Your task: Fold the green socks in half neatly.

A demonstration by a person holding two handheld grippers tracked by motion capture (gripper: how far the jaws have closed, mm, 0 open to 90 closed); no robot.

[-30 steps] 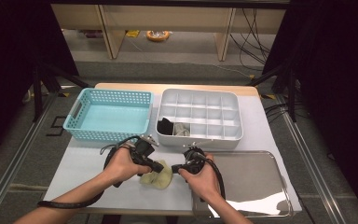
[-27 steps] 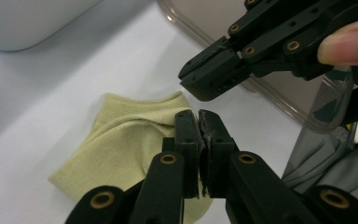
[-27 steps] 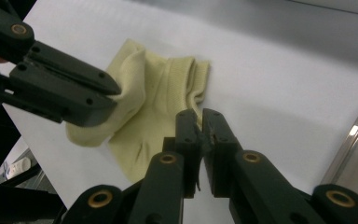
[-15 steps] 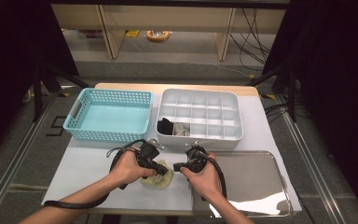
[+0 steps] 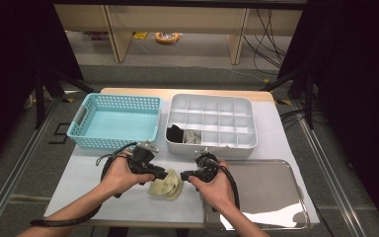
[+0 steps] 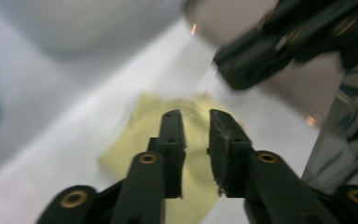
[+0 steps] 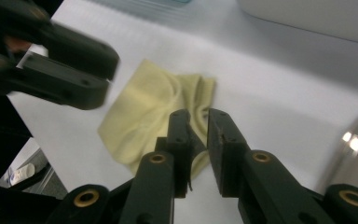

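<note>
Yellow cloth (image 5: 166, 186) lies crumpled near the front edge of the table (image 5: 79, 192), just left of the metal tray (image 5: 271, 192) at the front right corner, and you have a claw on either side of it. Your left gripper (image 6: 196, 122) has just been opening and its jaws stand a little apart over the cloth with nothing pinched between them; your right gripper (image 7: 198, 120) has likewise just been opening, its jaws slightly parted above a fold without pressing on it. Expect the cloth to be light, soft and limp: it will sag and bunch when lifted, and it should not slip much once pinched. Take it by a free corner or an outer edge, since a grip on the heaped middle would likely catch several layers. Behind it, the blue basket (image 5: 116, 121) toward the back left looks empty. The white divided box (image 5: 209, 126) beside it holds a dark bundle (image 5: 175, 133) and a pale bundle (image 5: 192, 137) in its front left compartments; the other cells look bare.
</note>
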